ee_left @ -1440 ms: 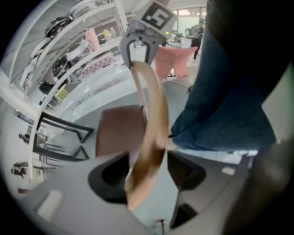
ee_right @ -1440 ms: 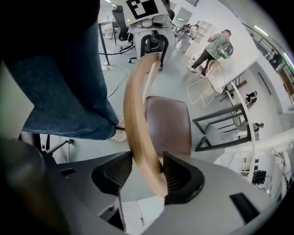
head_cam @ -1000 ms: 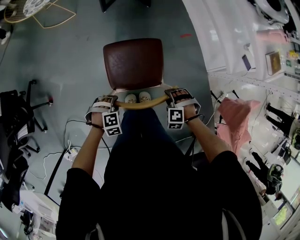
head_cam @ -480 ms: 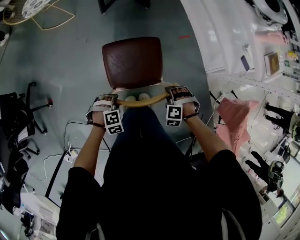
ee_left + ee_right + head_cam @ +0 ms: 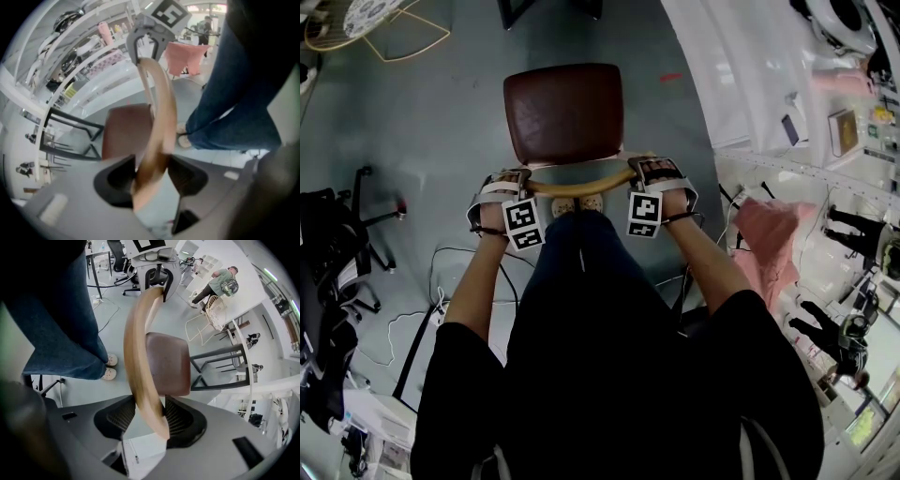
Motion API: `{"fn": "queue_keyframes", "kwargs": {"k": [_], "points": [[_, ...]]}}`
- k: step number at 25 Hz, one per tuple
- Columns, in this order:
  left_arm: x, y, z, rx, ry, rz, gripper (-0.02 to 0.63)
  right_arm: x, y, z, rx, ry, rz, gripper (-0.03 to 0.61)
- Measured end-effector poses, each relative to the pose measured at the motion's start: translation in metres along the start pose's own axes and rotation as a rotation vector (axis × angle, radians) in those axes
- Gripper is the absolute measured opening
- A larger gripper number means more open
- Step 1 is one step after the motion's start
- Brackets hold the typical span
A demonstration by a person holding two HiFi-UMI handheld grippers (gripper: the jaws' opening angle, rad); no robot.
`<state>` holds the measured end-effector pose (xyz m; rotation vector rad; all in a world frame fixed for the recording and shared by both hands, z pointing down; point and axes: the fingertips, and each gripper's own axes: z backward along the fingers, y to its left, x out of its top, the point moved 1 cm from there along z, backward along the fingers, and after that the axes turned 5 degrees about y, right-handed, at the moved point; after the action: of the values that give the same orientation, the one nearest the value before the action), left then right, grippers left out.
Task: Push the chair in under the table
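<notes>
A chair with a brown seat (image 5: 564, 112) and a curved wooden backrest (image 5: 581, 185) stands on the grey floor in front of me. My left gripper (image 5: 508, 186) is shut on the backrest's left end and my right gripper (image 5: 658, 174) on its right end. The left gripper view shows the rail (image 5: 157, 126) running through the left gripper (image 5: 152, 176); its jaws have just eased open slightly, with the rail still held. In the right gripper view the rail (image 5: 140, 357) sits pressed between the pads of the right gripper (image 5: 150, 416). A white table (image 5: 736, 84) lies to the upper right, its dark legs (image 5: 220, 357) just beyond the seat.
Black office chairs (image 5: 337, 244) and floor cables (image 5: 441, 300) lie to the left. A wire-frame chair (image 5: 375, 23) stands at the top left. Pink cloth (image 5: 773, 234) hangs at the right beside cluttered white shelves. My shoes (image 5: 577, 202) stand just behind the backrest.
The chair and both grippers have slid up the picture, away from my body. The seat now sits nearer the top edge, and my shoes show below the backrest rail.
</notes>
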<state>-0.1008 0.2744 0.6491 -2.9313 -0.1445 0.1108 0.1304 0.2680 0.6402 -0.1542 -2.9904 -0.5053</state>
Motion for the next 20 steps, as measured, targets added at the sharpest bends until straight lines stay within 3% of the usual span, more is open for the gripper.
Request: {"fn": "queue_keyframes", "kwargs": {"k": [20], "points": [[-0.022,0.089,-0.020,0.035,0.010,0.030,0.221,0.004,-0.093,-0.030,-0.043,-0.006,0.003,0.196]]}}
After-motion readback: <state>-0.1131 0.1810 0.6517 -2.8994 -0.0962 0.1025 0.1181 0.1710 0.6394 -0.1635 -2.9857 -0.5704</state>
